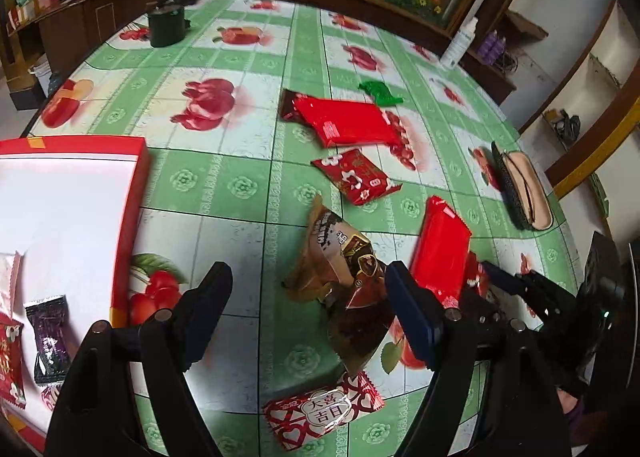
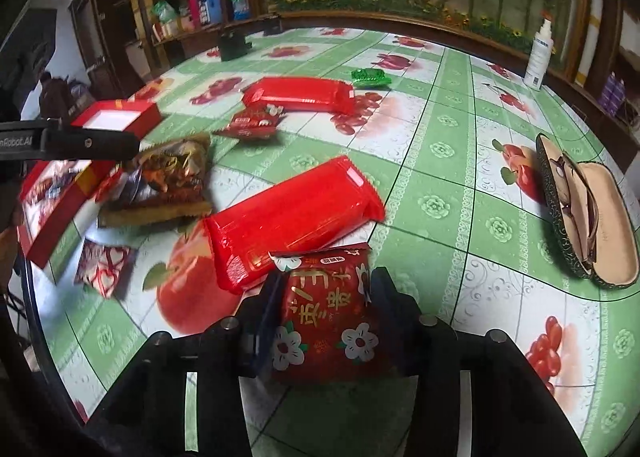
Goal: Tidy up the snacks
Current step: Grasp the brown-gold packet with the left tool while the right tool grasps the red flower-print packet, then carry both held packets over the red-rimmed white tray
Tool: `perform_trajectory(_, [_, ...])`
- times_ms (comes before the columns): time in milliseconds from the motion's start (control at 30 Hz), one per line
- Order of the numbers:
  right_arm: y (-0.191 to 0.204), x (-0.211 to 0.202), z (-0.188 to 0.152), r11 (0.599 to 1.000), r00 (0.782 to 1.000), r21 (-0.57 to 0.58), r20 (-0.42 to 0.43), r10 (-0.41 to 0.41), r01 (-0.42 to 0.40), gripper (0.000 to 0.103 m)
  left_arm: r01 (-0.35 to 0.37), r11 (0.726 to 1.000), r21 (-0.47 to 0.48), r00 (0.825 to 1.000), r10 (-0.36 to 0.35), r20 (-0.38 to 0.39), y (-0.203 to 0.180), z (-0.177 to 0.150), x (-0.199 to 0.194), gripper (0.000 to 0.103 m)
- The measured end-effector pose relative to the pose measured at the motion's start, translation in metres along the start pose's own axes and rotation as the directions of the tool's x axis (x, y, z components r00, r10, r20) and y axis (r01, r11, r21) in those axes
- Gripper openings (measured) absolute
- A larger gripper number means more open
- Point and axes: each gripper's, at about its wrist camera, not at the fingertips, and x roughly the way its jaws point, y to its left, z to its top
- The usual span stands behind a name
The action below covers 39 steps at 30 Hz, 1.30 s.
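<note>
My right gripper [image 2: 326, 293] is shut on a red snack packet with white flowers [image 2: 328, 321], held just above the tablecloth. A long red packet [image 2: 296, 213] lies right in front of it. My left gripper [image 1: 310, 297] hangs open over a crumpled brown packet [image 1: 344, 277], its fingers apart on either side and not touching it. A red box with a white inside [image 1: 136, 217] stands to the left and holds a purple-black candy [image 1: 50, 337] and a red packet [image 1: 10, 361]. A heart-patterned packet [image 1: 324, 413] lies nearest the left camera.
Farther out lie another long red packet [image 1: 348, 123], a small red packet [image 1: 356, 177] and a green candy [image 1: 380, 91]. An open glasses case [image 2: 580, 209] sits at the right edge, a spray bottle [image 2: 540, 53] and a dark can [image 1: 166, 27] at the back.
</note>
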Motion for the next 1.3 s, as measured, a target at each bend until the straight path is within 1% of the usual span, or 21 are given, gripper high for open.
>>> perform_trajectory(100, [-0.008, 0.000, 0.001, 0.998, 0.999, 0.052, 0.021, 0.040, -0.041, 0.046, -0.010, 1.000, -0.011, 1.000, 0.010, -0.007, 0.001, 0.004, 0.007, 0.079])
perform_trajectory(233, [-0.020, -0.003, -0.001, 0.985, 0.993, 0.124, 0.045, 0.113, -0.118, 0.046, 0.015, 0.999, -0.043, 0.997, -0.018, -0.077, -0.001, 0.005, 0.028, 0.079])
perform_trajectory(267, [-0.021, -0.003, 0.000, 0.984, 0.992, 0.129, 0.048, 0.120, -0.125, 0.046, 0.029, 0.999, -0.042, 0.996, -0.032, -0.082, -0.004, 0.004, 0.032, 0.079])
perform_trajectory(367, [-0.020, -0.003, 0.000, 0.984, 0.992, 0.126, 0.047, 0.118, -0.123, 0.047, 0.024, 1.000, -0.013, 0.997, -0.025, -0.078, -0.013, 0.001, 0.037, 0.079])
perform_trajectory(467, [-0.019, -0.003, 0.000, 0.984, 0.992, 0.129, 0.048, 0.120, -0.126, 0.047, 0.024, 0.999, 0.031, 0.999, -0.022, -0.042, -0.019, -0.005, 0.037, 0.078])
perform_trajectory(533, [-0.019, -0.003, 0.000, 0.984, 0.992, 0.129, 0.048, 0.120, -0.125, 0.047, 0.052, 0.998, 0.035, 0.999, -0.052, -0.014, -0.018, -0.007, 0.034, 0.078])
perform_trajectory(567, [-0.019, -0.003, 0.000, 0.984, 0.992, 0.129, 0.048, 0.120, -0.125, 0.047, 0.061, 0.998, 0.034, 0.998, -0.061, 0.001, -0.017, -0.008, 0.032, 0.068])
perform_trajectory(600, [-0.019, -0.003, 0.000, 0.984, 0.992, 0.129, 0.048, 0.120, -0.125, 0.047, 0.062, 0.997, 0.043, 0.997, -0.063, 0.032, -0.016, -0.006, 0.028, 0.060])
perform_trajectory(633, [-0.020, -0.003, 0.000, 0.984, 0.992, 0.128, 0.048, 0.120, -0.125, 0.047, 0.056, 0.997, 0.059, 0.997, -0.059, 0.047, -0.016, -0.006, 0.026, 0.054])
perform_trajectory(733, [-0.019, -0.003, 0.001, 0.984, 0.992, 0.128, 0.047, 0.116, -0.121, 0.046, 0.040, 0.992, 0.117, 0.996, -0.050, 0.077, -0.019, -0.007, 0.024, 0.047])
perform_trajectory(800, [-0.018, -0.004, 0.000, 0.985, 0.993, 0.128, 0.048, 0.110, -0.115, 0.046, 0.042, 0.990, 0.137, 0.995, -0.054, 0.086, -0.021, -0.008, 0.022, 0.046])
perform_trajectory(867, [-0.019, -0.004, 0.000, 0.985, 0.993, 0.134, 0.050, 0.105, -0.111, 0.045, 0.044, 0.988, 0.151, 0.994, -0.058, 0.089, -0.023, -0.009, 0.021, 0.041])
perform_trajectory(1033, [-0.021, -0.005, -0.001, 0.981, 0.993, 0.157, 0.052, 0.106, -0.113, 0.043, 0.024, 0.977, 0.213, 0.992, -0.050, 0.118, -0.029, -0.014, 0.011, 0.040])
perform_trajectory(1200, [-0.019, -0.010, -0.002, 0.978, 0.994, 0.179, 0.048, 0.102, -0.109, 0.039, 0.016, 0.968, 0.249, 0.988, -0.053, 0.143, -0.029, -0.021, -0.001, 0.040])
perform_trajectory(1300, [-0.020, -0.016, -0.004, 0.971, 0.991, 0.202, 0.061, 0.117, -0.127, 0.037, 0.005, 0.964, 0.266, 0.985, -0.050, 0.164, -0.027, -0.025, -0.011, 0.040])
